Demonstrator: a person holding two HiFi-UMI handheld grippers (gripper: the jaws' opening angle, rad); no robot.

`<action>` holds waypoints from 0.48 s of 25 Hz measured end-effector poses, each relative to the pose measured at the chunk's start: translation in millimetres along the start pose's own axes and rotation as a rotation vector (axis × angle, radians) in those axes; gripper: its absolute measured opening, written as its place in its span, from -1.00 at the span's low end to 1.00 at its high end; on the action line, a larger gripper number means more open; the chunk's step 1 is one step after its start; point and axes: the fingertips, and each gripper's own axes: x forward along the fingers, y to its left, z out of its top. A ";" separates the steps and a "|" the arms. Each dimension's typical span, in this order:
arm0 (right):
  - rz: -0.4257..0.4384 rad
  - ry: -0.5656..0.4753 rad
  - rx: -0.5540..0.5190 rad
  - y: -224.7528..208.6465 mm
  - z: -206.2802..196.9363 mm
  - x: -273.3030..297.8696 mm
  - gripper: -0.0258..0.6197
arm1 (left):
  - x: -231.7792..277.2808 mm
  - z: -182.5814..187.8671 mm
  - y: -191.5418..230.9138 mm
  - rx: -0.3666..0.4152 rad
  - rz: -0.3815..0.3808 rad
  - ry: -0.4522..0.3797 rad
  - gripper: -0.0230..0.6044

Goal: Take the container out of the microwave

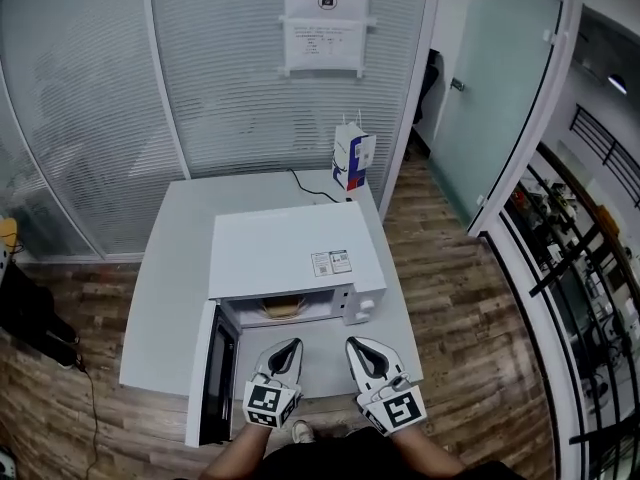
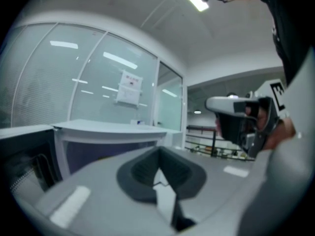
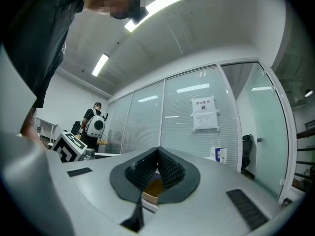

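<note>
Well, Both Grippers Lined Up at the Open Microwave

And there they were: the left gripper [image 1: 290,348] and the right gripper [image 1: 356,348] hung side by side, apart from each other, just in front of the microwave [image 1: 295,251], both pointing at its mouth. The left jaws were pressed together at the tips, with nothing between them. The right jaws met at the tips too and pinched nothing; its own view showed only a small gap lower down, with something tan showing through it.

The microwave sat on a pale table [image 1: 172,268]. Its door [image 1: 214,373] was swung wide open to the left, dark inner face showing. The container [image 1: 283,309] was inside the cavity, a tan shape just visible under the top edge of the opening, ahead of both grippers and touched by neither.

At the far edge of the table stood a white-and-blue paper bag [image 1: 353,156], upright, with a black cable [image 1: 310,186] trailing from near it toward the back of the microwave. Behind the table rose a glass wall [image 1: 90,108] with blinds, a printed notice [image 1: 327,18] stuck on it. Wooden floor [image 1: 450,278] lay around the table. In the right gripper view, a person with a white backpack [image 3: 95,127] stood far off at the left.
</note>
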 end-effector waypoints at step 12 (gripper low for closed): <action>0.121 0.057 0.042 -19.4 -36.5 45.2 -0.92 | 30.0 -14.5 29.6 -0.025 0.125 0.022 -0.91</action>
